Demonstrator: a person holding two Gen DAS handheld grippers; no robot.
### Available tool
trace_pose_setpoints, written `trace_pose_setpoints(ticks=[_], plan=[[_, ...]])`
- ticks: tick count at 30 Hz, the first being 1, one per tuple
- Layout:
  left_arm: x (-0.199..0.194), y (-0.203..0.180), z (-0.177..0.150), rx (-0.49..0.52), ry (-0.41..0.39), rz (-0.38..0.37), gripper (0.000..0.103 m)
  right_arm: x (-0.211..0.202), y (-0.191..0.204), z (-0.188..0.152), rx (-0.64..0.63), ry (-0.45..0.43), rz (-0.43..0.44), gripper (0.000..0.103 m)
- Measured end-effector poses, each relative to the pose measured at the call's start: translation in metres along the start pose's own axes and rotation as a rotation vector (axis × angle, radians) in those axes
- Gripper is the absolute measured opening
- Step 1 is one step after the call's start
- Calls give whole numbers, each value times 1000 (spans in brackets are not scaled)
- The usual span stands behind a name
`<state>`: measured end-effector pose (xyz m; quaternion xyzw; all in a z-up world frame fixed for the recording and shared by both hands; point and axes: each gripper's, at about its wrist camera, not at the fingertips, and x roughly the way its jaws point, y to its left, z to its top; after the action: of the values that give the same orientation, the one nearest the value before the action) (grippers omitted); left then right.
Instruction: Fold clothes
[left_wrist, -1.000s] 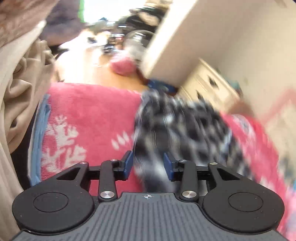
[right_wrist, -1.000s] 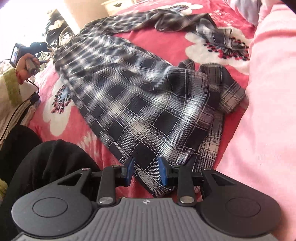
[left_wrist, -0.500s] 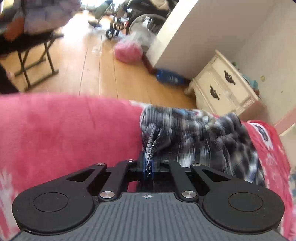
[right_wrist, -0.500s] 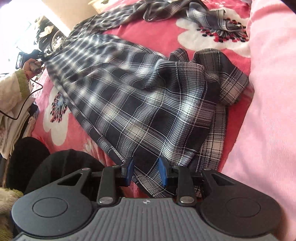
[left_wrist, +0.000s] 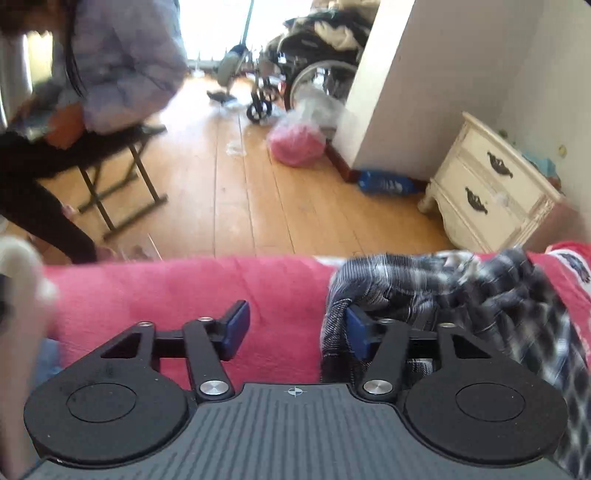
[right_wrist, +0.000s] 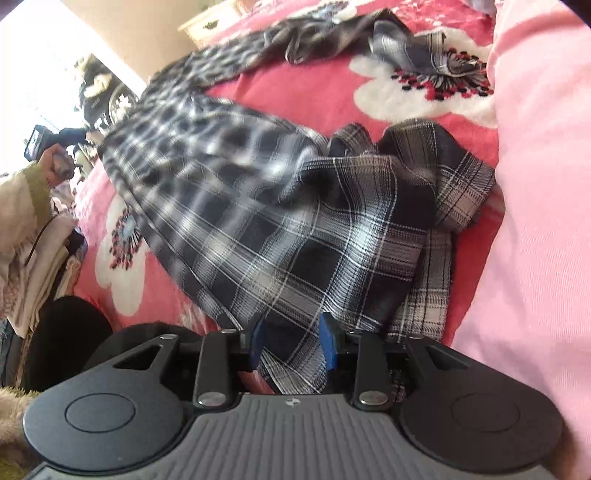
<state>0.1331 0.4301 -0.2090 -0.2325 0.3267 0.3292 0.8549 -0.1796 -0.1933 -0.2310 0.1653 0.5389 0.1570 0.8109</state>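
Across the lower half of the left wrist view, my left hand-held gripper (left_wrist: 293, 328) sat over the red blanket (left_wrist: 177, 291) at the bed's edge. Its jaws had just been opening and stood wide apart. Bunched plaid shirt (left_wrist: 461, 291) fabric lay against the right finger and draped over it; the left finger was clear of cloth, bare blanket between the two. Nothing clamped there, so no grip.

Rest of that view: wooden floor (left_wrist: 236, 199) in the middle, cream nightstand (left_wrist: 487, 184) at right, pink bag (left_wrist: 295, 144) and blue bottle (left_wrist: 384, 184) by the white wall's base, wheelchair (left_wrist: 314, 74) at top centre, a seated person (left_wrist: 92, 92) on a folding stool at upper left, blurred.

Right wrist view: my right hand-held gripper (right_wrist: 293, 347) was at bottom centre, over the shirt's (right_wrist: 295, 221) near hem. Its jaws had also just been opening. Plaid cloth ran between the blue pads with gaps showing at both sides, so the pads weren't pressing on it. Released, not holding.

Shirt itself was spread diagonally across the flowered red blanket (right_wrist: 314, 96), from bottom centre to the upper left, with a sleeve trailing to the top right. Far half was motion-blurred. Collar area was crumpled at centre right, just beside the pink duvet (right_wrist: 535, 221) filling the right edge. My left hand (right_wrist: 51, 162) showed at far left, gripping its handle.
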Motion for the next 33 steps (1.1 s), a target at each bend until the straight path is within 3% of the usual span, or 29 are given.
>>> trace_pose_setpoints(ticks=[2, 8, 13, 15, 18, 20, 25, 27, 29, 32, 33], plan=[[-24, -6, 0, 62, 2, -13, 58, 4, -3, -3, 24, 23, -10, 52], [-144, -34, -53, 348, -5, -314, 64, -17, 10, -12, -8, 23, -97, 52], [-229, -43, -156, 575, 63, -603, 68, -47, 20, -5, 21, -68, -116, 52], [-249, -50, -205, 648, 101, -702, 68, -58, 27, 5, 7, -123, -167, 52], [-263, -61, -271, 714, 145, -780, 67, -65, 34, 20, 28, -180, -253, 52], [-264, -73, -296, 743, 158, -801, 66, -60, 32, 21, 78, -165, -301, 52], [-254, -106, -323, 738, 188, -868, 66, -41, 29, -16, 168, -85, -313, 51], [-251, -115, -331, 741, 231, -939, 66, -36, 26, -35, 219, -52, -329, 45], [-247, -120, -343, 758, 255, -996, 66, -36, 30, -43, 228, -51, -401, 38], [-229, -120, -369, 796, 315, -1019, 66, -34, 30, -42, 230, -62, -496, 37], [-229, -118, -374, 831, 286, -1028, 66, -33, 29, -39, 234, -67, -519, 35]])
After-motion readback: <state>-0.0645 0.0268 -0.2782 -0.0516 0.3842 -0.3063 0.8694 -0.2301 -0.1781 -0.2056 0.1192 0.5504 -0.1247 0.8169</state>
